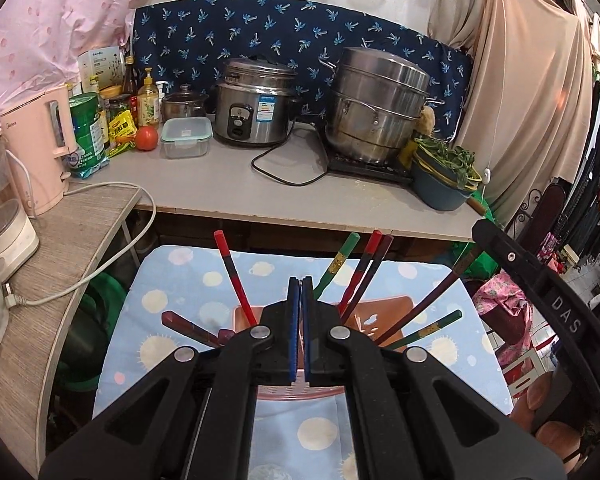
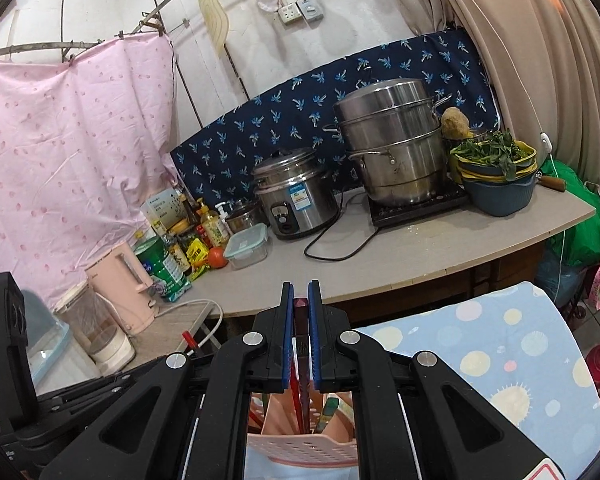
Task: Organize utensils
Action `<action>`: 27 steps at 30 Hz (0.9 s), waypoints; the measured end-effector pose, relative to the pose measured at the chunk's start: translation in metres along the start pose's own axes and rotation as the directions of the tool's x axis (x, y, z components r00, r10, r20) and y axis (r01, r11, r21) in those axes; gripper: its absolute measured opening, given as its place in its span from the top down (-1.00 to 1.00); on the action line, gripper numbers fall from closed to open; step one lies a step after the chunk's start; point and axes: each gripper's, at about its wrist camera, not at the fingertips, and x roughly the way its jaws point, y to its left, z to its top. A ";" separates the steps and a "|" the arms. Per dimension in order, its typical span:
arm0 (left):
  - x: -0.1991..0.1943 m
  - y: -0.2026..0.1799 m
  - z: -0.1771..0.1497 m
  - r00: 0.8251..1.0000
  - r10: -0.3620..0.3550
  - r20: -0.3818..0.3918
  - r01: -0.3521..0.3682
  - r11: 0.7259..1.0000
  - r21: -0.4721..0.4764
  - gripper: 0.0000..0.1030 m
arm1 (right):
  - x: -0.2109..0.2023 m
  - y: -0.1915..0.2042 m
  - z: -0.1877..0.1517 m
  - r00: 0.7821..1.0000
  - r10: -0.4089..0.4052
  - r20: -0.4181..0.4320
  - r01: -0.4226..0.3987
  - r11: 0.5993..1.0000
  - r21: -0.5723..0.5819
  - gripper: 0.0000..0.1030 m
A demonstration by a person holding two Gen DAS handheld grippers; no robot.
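Chopsticks (image 1: 236, 280): red, dark maroon and green lacquered sticks, fanned out and leaning in your pink perforated holder (image 1: 388, 312). One dark maroon chopstick (image 2: 301, 344) stands upright, pinched between your right gripper's (image 2: 300, 300) blue pads.

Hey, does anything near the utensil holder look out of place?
Yes: a dark maroon chopstick lies flat on the dotted blue cloth left of the pink slotted holder, while the others stand inside it.
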 end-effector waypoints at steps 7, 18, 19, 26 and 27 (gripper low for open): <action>0.007 0.002 -0.003 1.000 0.012 -0.011 -0.012 1.000 -0.002 0.98 | 0.007 0.002 -0.010 0.999 -0.002 -0.046 0.001 1.000 -0.031 0.86; 0.006 0.004 -0.008 1.000 0.012 -0.002 -0.012 1.000 -0.010 0.85 | 0.010 0.001 -0.019 0.996 -0.004 -0.089 0.000 0.999 -0.045 0.68; 0.006 0.004 -0.008 1.000 0.014 0.000 -0.014 1.000 -0.011 0.73 | 0.009 0.001 -0.019 0.996 -0.004 -0.089 0.000 0.999 -0.044 0.61; -0.003 0.000 -0.012 0.998 0.048 0.028 -0.048 0.999 0.011 0.45 | -0.002 0.001 -0.024 0.996 -0.004 -0.086 -0.001 0.998 -0.059 0.44; -0.005 -0.001 -0.013 0.998 0.052 0.029 -0.052 0.999 0.014 0.45 | -0.004 0.001 -0.024 0.996 -0.004 -0.085 -0.001 0.998 -0.061 0.42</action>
